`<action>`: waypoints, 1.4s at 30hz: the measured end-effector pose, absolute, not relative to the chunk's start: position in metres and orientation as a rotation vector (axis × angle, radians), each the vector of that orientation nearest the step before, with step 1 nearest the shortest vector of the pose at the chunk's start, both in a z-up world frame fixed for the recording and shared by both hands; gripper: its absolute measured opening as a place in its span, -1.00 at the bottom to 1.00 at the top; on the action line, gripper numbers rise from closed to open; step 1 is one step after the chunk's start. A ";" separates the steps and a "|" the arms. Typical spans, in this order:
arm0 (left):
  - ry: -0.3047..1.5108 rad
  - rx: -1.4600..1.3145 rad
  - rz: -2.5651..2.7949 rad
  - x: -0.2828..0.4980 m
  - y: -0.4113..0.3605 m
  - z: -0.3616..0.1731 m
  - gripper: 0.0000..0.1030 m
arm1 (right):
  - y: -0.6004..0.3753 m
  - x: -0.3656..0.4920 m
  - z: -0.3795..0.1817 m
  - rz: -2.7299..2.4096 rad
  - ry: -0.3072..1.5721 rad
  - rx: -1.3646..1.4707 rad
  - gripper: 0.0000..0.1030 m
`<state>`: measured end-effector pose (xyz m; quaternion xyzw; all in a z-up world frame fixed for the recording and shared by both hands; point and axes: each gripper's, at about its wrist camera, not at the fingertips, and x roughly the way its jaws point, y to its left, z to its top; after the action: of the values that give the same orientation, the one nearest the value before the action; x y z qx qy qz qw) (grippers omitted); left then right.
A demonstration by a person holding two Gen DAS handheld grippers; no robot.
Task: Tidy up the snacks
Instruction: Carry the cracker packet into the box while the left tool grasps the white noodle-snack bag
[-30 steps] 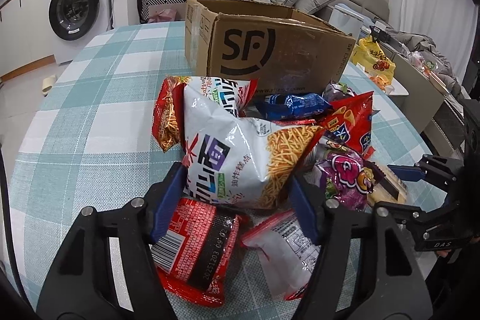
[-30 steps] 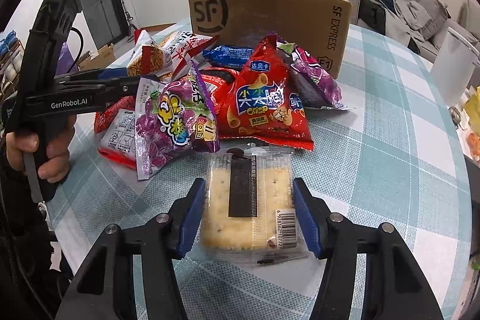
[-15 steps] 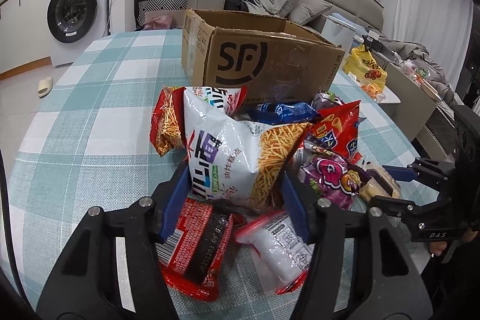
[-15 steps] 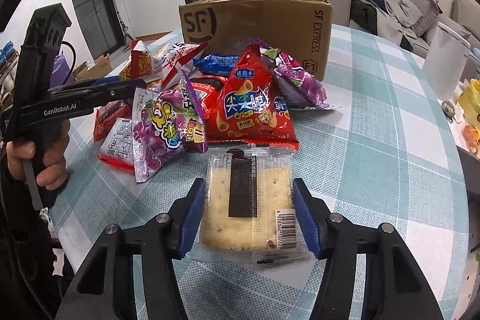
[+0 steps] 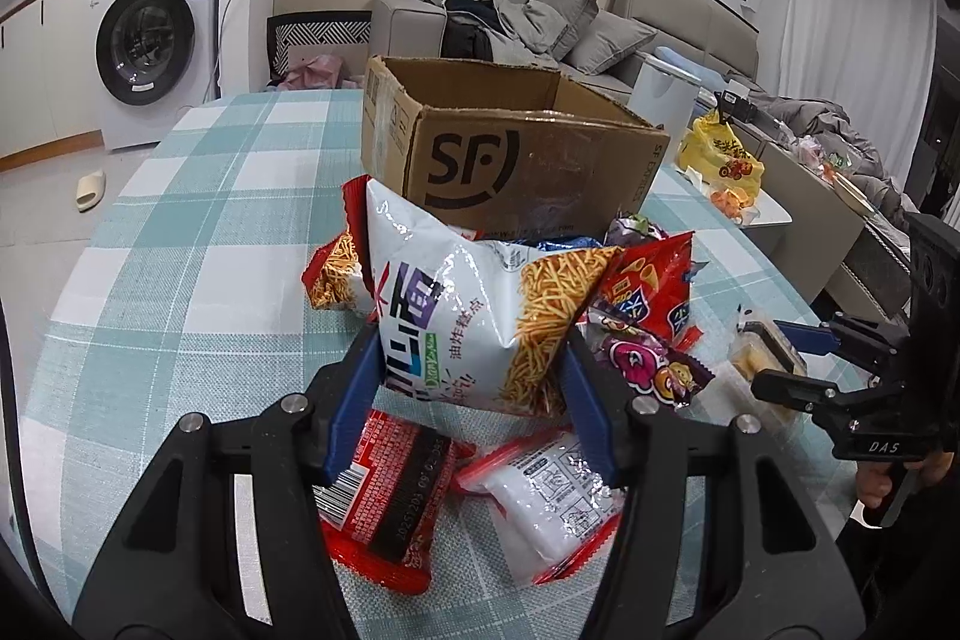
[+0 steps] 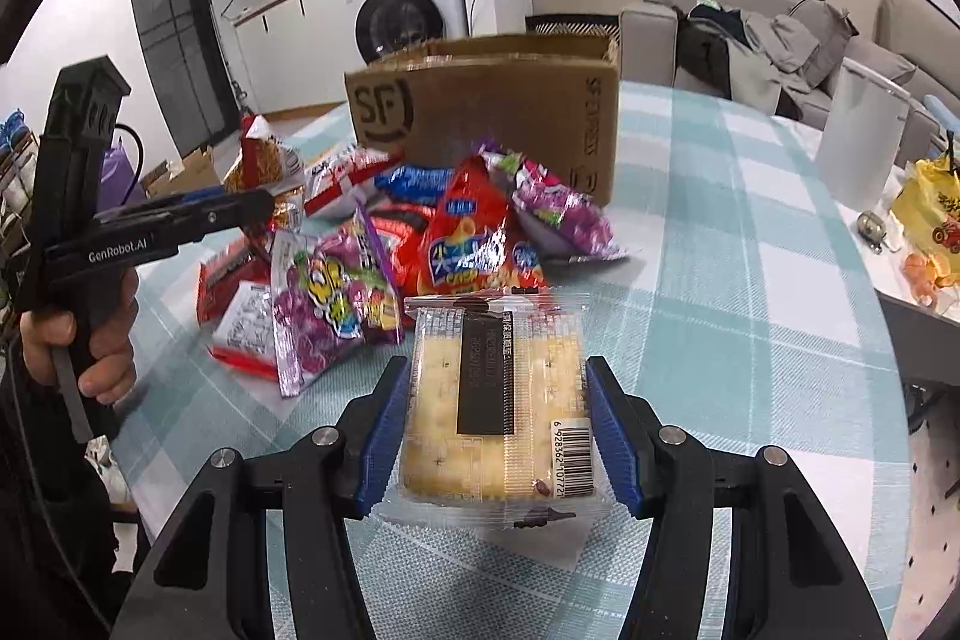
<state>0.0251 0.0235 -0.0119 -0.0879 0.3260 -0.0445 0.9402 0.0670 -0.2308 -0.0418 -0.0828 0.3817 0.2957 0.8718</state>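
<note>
My left gripper (image 5: 468, 346) is shut on a white bag of noodle snacks (image 5: 474, 298), its blue pads denting both sides, and holds it above the pile. Under it lie a red packet (image 5: 390, 490) and a white packet with red edges (image 5: 546, 490). My right gripper (image 6: 498, 382) is shut on a clear packet of crackers (image 6: 498, 400), held just off the cloth. An open cardboard box marked SF (image 5: 528, 160) stands behind the pile. A red crisp bag (image 6: 474, 244) and a purple bag (image 6: 333, 298) lie in front of it.
The round table has a teal and white checked cloth (image 5: 180, 232). At its right edge stand a white canister (image 6: 858, 142) and a yellow bag (image 6: 930, 214). A person's hand (image 6: 90, 334) grips the left tool. A washing machine and a sofa stand beyond the table.
The left jaws have squeezed in on the white bag and raised it off the pile. The right gripper has lifted the cracker packet a little; both views now look higher.
</note>
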 end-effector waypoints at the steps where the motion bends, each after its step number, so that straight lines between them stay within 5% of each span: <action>1: 0.661 -0.177 -0.091 0.024 0.023 -0.010 0.08 | -0.232 0.066 -0.040 0.615 0.791 -0.170 0.13; 42: 0.569 -0.124 -0.022 0.053 -0.001 0.064 0.09 | -0.217 0.124 0.055 0.620 0.607 -0.044 0.13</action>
<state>0.0531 -0.0012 0.0642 -0.0610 0.2803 -0.0110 0.9579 0.1245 -0.2173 0.0547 -0.0211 0.2939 0.3005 0.9071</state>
